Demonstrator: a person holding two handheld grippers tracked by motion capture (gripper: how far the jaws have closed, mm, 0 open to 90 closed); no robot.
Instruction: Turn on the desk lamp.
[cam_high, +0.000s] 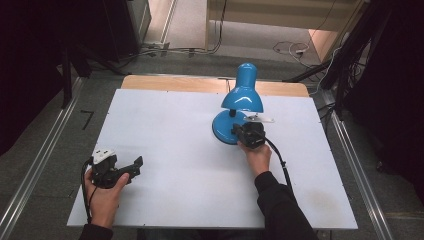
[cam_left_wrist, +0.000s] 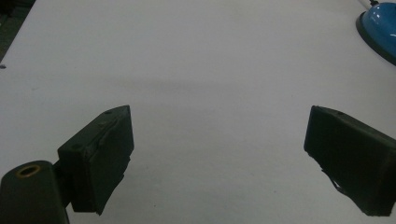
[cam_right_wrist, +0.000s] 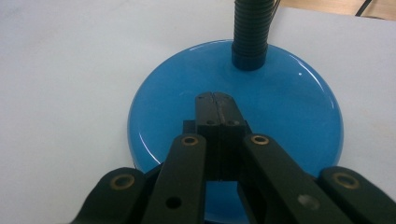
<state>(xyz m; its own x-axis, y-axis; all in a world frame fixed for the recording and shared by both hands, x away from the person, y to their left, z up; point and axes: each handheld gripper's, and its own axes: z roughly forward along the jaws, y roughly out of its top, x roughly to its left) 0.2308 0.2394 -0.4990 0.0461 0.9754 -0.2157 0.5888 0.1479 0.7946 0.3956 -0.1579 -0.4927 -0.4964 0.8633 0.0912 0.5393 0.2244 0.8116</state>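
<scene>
resting on white table (cam_high: 165, 130), blue lamp base (cam_right_wrist: 177, 93) under closed right jaws; left jaws wide.

My left gripper (cam_high: 131, 166) low at near left, jaws spread wide, nothing between them, hand wrapped round body. My right gripper (cam_right_wrist: 216, 100) reached forward, forearm extended, jaws pressed fully together, tips angled downward.

My blue desk lamp (cam_high: 241, 102) stands upright toward the far right of the white table (cam_high: 165, 135), its glossy round base (cam_right_wrist: 187, 93) flat, black ribbed neck (cam_right_wrist: 251, 32) rising, shade tipped forward over it.
</scene>
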